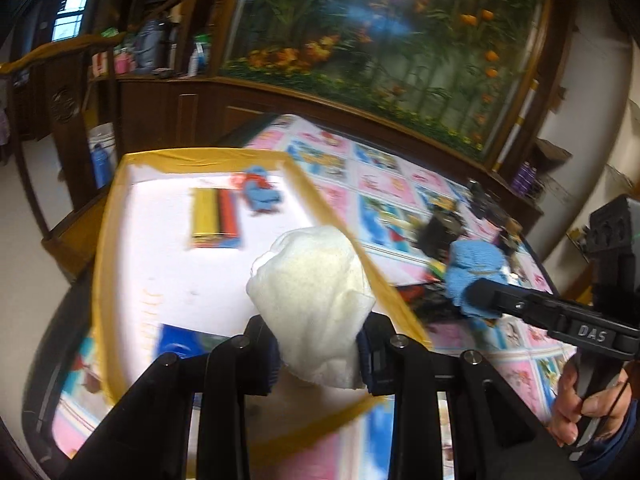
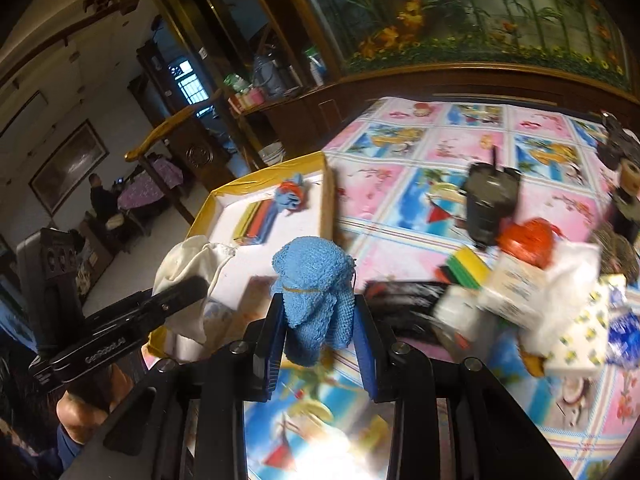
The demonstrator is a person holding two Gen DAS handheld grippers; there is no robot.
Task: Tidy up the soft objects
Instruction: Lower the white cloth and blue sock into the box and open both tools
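Left gripper pinching a white fluffy cloth bundle, fingers pressed into its lower end, bundle standing up and forward from the claw; hanging right over the near right corner of the yellow-rimmed white tray; tray floor lying ahead and to the left, so only a short carry forward-left and down looks needed.

Right gripper clamped on a blue knitted cloth roll, band around its middle, long axis upright between the pads; tray sitting forward and to the left across the patterned tablecloth; farther off than for the left claw, and the left gripper with its white bundle standing in between.

Deep in the tray: a striped yellow-and-red folded piece and a small blue-and-red cloth just beside it; open floor nearer the claw.

Out right of the blue roll: clutter pile with an orange heart-shaped thing and a dark cup; blurred, hard to name further.

Judgement: left first, being nearer; right to follow.
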